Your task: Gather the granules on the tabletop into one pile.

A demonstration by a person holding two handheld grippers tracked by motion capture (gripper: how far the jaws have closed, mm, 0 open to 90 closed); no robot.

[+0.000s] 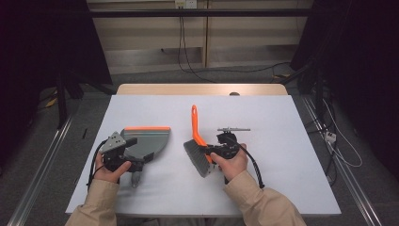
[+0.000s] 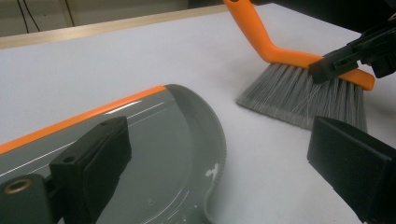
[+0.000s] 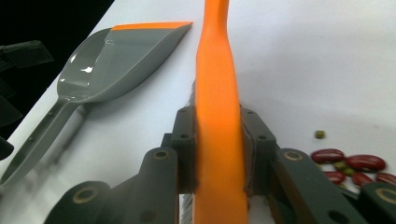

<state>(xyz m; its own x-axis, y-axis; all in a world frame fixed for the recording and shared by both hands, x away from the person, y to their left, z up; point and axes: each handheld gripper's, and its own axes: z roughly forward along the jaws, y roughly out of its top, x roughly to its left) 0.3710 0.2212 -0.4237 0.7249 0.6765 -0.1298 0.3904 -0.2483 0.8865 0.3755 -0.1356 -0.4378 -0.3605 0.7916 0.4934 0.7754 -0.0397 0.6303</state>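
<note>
Clamping the brush (image 3: 217, 116), the right gripper (image 1: 221, 149) is seen right of the dustpan (image 1: 147, 139); the left gripper (image 1: 123, 153) is held open over the dustpan.

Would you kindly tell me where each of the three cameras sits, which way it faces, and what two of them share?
High view: above the person's side, looking forward and down on the table; forearms, hands, left gripper, right gripper.
Left gripper view: rides the left gripper, facing over the dustpan toward the brush; its open black jaws.
Right gripper view: rides the right gripper, looking along the brush's orange handle clamped between its jaws; beans beside.
Shared: all three show dustpan and brush.
</note>
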